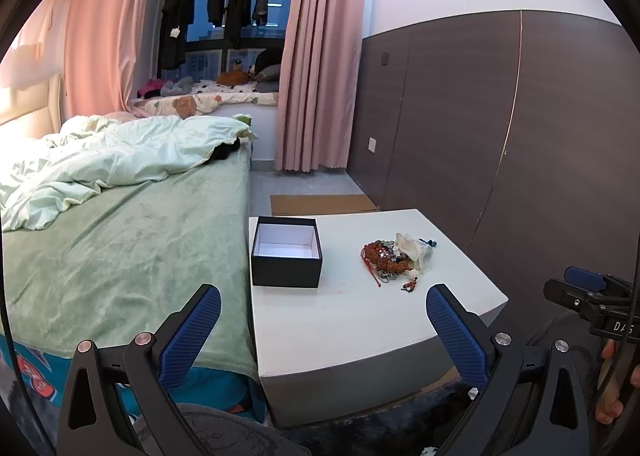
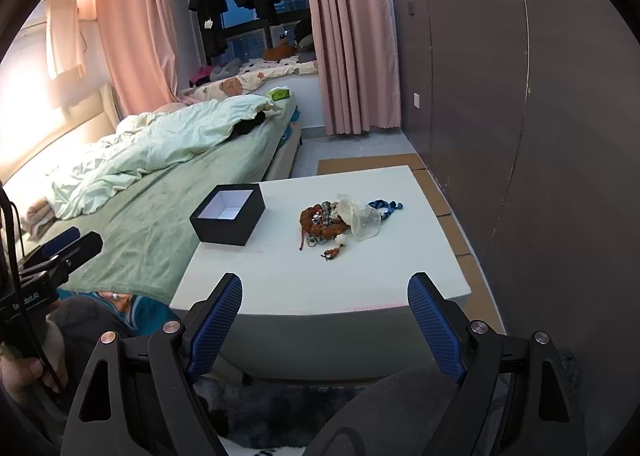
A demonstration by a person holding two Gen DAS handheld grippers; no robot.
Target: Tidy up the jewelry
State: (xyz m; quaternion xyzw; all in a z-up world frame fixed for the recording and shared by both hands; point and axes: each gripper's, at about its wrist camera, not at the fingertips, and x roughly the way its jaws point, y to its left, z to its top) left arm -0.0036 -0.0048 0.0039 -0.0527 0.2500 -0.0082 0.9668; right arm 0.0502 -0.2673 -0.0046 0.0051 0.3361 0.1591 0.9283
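A heap of jewelry (image 1: 390, 260) lies on the white table (image 1: 360, 320): brown bead bracelets, metal pieces, a clear pouch and a blue cord. It also shows in the right wrist view (image 2: 332, 221). A small charm (image 2: 334, 252) lies loose in front of the heap. A black box (image 1: 286, 258) with a white inside stands open and empty at the table's left; it shows in the right wrist view (image 2: 228, 213) too. My left gripper (image 1: 324, 296) and my right gripper (image 2: 324, 288) are both open and empty, held short of the table's near edge.
A bed (image 1: 120, 240) with a green blanket and a rumpled duvet butts against the table's left side. A dark panelled wall (image 1: 520, 135) runs along the right. Cardboard (image 1: 320, 203) lies on the floor behind the table. Pink curtains (image 1: 316, 75) hang at the back.
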